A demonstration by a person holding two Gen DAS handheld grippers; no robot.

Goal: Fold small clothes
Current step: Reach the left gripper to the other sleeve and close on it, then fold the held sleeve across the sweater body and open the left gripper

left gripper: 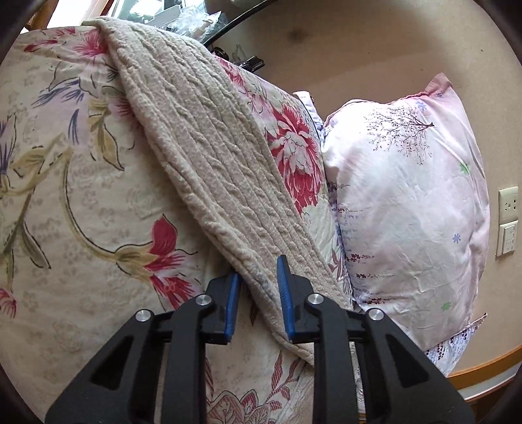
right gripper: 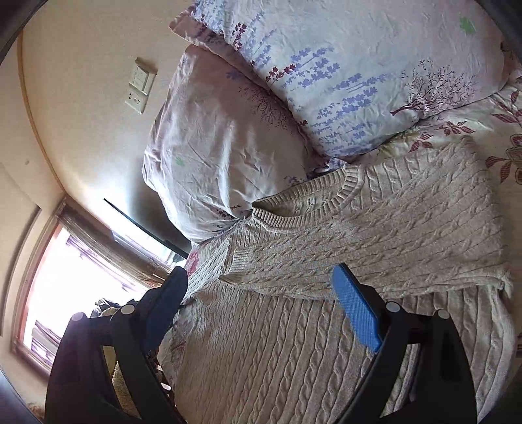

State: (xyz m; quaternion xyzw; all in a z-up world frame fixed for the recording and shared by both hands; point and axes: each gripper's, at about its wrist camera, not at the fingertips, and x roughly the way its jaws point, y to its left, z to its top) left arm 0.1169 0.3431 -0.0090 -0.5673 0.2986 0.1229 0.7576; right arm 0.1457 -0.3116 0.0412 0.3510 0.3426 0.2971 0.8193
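Note:
A beige cable-knit sweater (left gripper: 202, 156) lies on the floral bedsheet (left gripper: 81, 202). In the left wrist view one folded edge of it runs down between the blue pads (left gripper: 287, 293) of my left gripper (left gripper: 258, 269), which is shut on that edge. The right wrist view shows the sweater (right gripper: 375, 228) with its ribbed collar (right gripper: 313, 195) towards the pillows and a sleeve folded across the body. My right gripper (right gripper: 259, 274) hovers over the sweater's body, open wide, with only flat knit showing between its fingers.
A pink pillow (left gripper: 404, 202) and a lavender-print pillow (right gripper: 342, 65) rest against the beige wall by the sweater's collar end. A wall socket and switch (left gripper: 508, 221) sit beside them. A bright window (right gripper: 65, 277) and cluttered furniture (left gripper: 182, 19) lie beyond the bed.

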